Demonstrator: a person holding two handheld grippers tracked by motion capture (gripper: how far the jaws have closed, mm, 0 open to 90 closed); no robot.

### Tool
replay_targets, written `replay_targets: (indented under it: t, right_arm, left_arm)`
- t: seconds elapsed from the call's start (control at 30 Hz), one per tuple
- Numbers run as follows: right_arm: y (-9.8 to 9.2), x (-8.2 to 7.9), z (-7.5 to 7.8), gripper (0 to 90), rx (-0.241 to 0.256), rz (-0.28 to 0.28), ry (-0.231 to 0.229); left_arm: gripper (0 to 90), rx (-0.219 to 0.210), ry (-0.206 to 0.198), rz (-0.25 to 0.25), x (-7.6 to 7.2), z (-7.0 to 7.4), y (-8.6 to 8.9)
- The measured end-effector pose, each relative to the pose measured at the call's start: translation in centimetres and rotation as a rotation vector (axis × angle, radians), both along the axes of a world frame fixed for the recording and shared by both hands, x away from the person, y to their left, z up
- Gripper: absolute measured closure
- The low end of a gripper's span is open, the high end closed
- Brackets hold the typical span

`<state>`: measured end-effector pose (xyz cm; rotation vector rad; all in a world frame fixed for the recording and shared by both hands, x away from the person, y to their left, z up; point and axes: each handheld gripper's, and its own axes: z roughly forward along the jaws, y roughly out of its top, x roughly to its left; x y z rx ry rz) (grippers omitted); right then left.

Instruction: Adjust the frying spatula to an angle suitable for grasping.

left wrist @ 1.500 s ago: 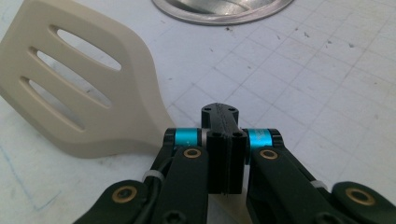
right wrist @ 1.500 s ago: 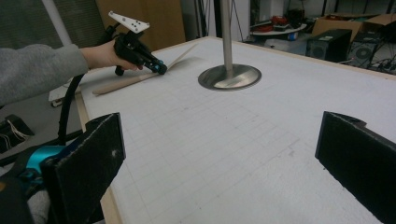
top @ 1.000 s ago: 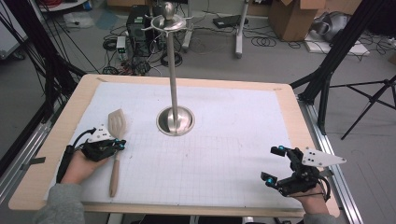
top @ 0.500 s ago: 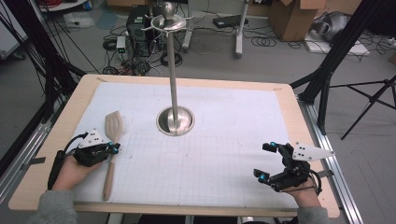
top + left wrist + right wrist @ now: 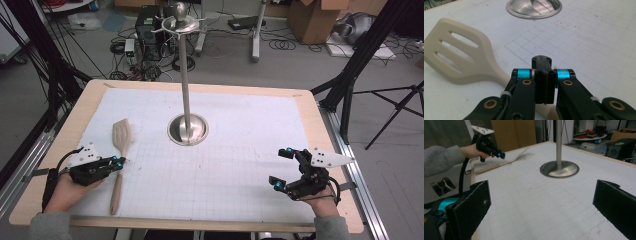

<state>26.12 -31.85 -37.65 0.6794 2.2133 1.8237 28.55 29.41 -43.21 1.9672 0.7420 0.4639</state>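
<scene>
A cream slotted spatula (image 5: 119, 150) lies flat on the white gridded mat (image 5: 235, 165) at the left, head pointing away from me. My left gripper (image 5: 120, 160) is shut, its jaws pressed pad to pad just over the spatula's handle. In the left gripper view the closed left gripper (image 5: 544, 62) sits above the handle, with the spatula head (image 5: 461, 57) ahead and to the left. My right gripper (image 5: 281, 167) stands wide open near the front right of the mat, with nothing between its jaws. The right gripper view shows the open right gripper (image 5: 542, 192), the left gripper (image 5: 499, 153) and the spatula handle (image 5: 496, 166).
A metal stand (image 5: 187, 131) with a round base and a tall pole topped by hooks (image 5: 180, 22) rises at the mat's middle back. The wooden table edge (image 5: 200, 224) runs along the front. Cables, boxes and tripod legs lie on the floor beyond.
The left hand has drawn back to the left while its jaws stay over the handle; the spatula's handle end has swung slightly. The right gripper has shifted a little left and forward, still open.
</scene>
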Motion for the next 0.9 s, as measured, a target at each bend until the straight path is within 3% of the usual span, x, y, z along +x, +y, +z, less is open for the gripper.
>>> replay_targets:
  t: [0.3, 0.57, 0.9]
  right_arm:
    - [0.6, 1.1, -0.1, 0.4, 0.027, 0.016, 0.004]
    - [1.6, 1.8, -0.1, 0.4, 0.020, 0.044, 0.002]
    - [2.3, 2.4, -0.2, 0.4, 0.021, 0.057, 0.009]
  left_arm:
    - [89.6, -0.037, 0.014, -0.027, -2.5, -0.3, 1.8]
    - [89.6, -0.027, 0.035, -0.036, -4.0, -0.9, 2.5]
    - [89.6, -0.015, 0.067, -0.050, -4.8, -1.6, 2.8]
